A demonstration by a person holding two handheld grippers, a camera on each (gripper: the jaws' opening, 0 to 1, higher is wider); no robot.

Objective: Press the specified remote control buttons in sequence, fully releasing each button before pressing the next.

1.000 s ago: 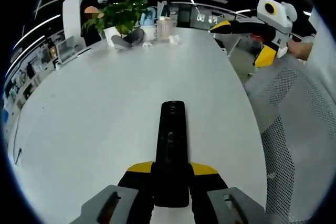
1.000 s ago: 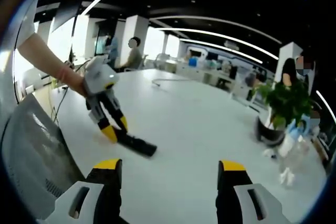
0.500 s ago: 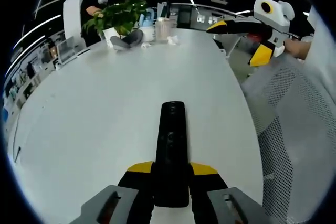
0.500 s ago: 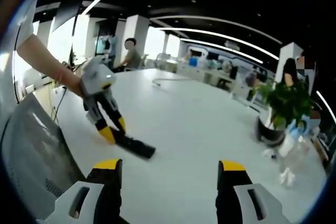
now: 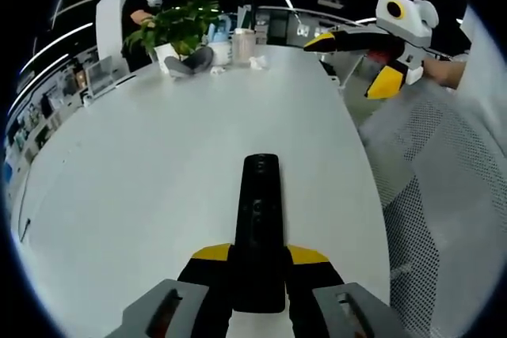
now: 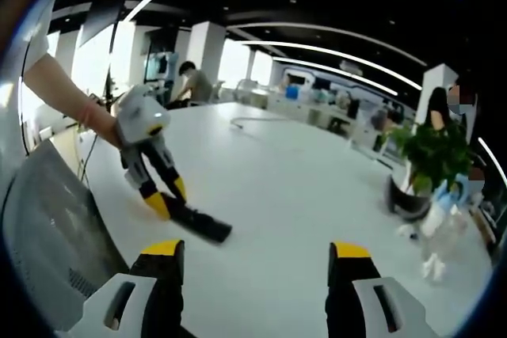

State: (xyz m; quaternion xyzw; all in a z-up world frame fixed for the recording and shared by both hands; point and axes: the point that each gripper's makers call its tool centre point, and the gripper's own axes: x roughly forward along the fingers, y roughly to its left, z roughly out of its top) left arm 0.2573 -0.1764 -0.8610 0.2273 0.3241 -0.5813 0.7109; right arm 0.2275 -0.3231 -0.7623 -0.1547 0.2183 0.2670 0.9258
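Observation:
A long black remote control (image 5: 258, 219) lies on the white table (image 5: 158, 164) and runs away from the camera in the left gripper view. My left gripper (image 5: 258, 263) is shut on its near end, yellow-tipped jaws on either side. From the right gripper view the same remote (image 6: 202, 225) shows at the left, held low over the table by the left gripper (image 6: 162, 195) and a person's hand. My right gripper (image 6: 253, 263) is open with nothing between its jaws, raised above the table. It appears at the upper right as the right gripper (image 5: 360, 61) in the left gripper view.
A potted plant (image 5: 178, 25) with a cup and small items stands at the table's far end. A grey mesh chair (image 5: 444, 195) sits along the right edge. The plant (image 6: 424, 164) and bottles are at the right in the right gripper view. People sit in the office behind.
The right gripper has drifted slightly up and left in the left gripper view. The left gripper stays shut on the remote, which looks a little further left in the right gripper view.

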